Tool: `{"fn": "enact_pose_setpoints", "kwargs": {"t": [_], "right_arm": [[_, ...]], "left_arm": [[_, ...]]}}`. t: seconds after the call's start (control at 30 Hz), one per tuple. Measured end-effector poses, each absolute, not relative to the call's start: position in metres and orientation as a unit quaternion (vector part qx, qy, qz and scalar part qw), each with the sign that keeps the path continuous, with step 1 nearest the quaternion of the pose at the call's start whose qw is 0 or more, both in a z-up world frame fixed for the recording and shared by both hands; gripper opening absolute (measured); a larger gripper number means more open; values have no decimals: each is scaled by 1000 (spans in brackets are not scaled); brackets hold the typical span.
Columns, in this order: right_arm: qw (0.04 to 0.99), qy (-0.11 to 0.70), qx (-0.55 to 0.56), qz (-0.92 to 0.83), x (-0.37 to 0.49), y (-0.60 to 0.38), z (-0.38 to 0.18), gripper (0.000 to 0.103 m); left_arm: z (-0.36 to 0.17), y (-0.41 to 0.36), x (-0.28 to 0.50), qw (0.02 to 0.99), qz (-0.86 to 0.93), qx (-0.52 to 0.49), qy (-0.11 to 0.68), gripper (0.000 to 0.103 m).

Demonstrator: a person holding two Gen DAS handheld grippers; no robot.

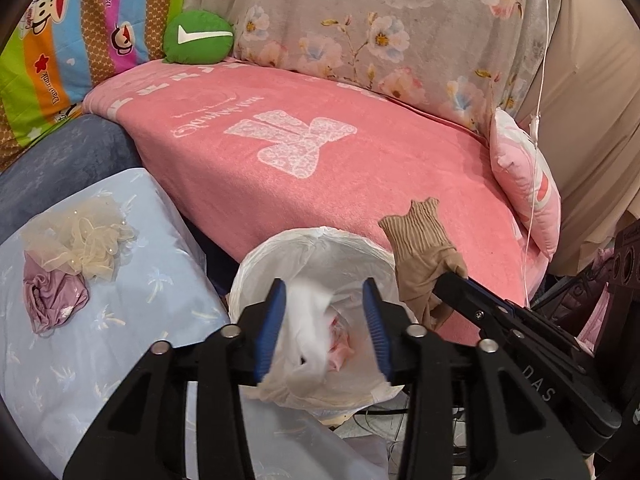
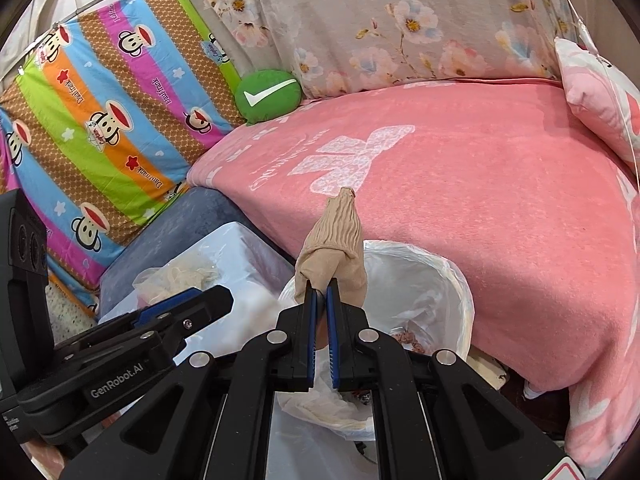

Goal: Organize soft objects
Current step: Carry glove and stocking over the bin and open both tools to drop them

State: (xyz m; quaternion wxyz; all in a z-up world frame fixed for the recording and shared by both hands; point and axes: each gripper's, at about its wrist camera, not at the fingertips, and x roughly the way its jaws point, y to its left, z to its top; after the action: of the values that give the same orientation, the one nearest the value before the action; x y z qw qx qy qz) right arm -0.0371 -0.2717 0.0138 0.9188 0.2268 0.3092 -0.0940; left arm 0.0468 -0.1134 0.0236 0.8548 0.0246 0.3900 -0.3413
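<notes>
Our right tongs (image 2: 321,304) grip a sock (image 2: 334,244) above the bag (image 2: 460,280); left tongs (image 1: 325,320) gape empty; the tulle (image 1: 86,236) and purple cloth (image 1: 56,300) remain.

At frame centre, a pink blanket (image 1: 320,160) covers the bed; a green cushion (image 1: 198,36) sits upper left, a pink pillow (image 1: 524,184) at right.

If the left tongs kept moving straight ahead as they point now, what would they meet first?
Most likely the white bag liner of the bin directly ahead of the open left tongs; depth is unclear.
</notes>
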Motion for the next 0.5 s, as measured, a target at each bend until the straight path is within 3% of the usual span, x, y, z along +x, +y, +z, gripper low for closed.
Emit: {"fn": "enact_pose_setpoints", "kwargs": {"t": [0.23,0.4,0.5], "right_arm": [[918,312,227,-92,-35,-273,12,6],[919,311,223,-91,-33,-270,11,13],[920,310,223,-91,-32,-267,12,23]], "left_arm": [[23,-106,52,862,-327,17,387,50],[18,-102,56,863,-318,10,393,51],[17,-99,57,863,-314,9,395,51]]}}
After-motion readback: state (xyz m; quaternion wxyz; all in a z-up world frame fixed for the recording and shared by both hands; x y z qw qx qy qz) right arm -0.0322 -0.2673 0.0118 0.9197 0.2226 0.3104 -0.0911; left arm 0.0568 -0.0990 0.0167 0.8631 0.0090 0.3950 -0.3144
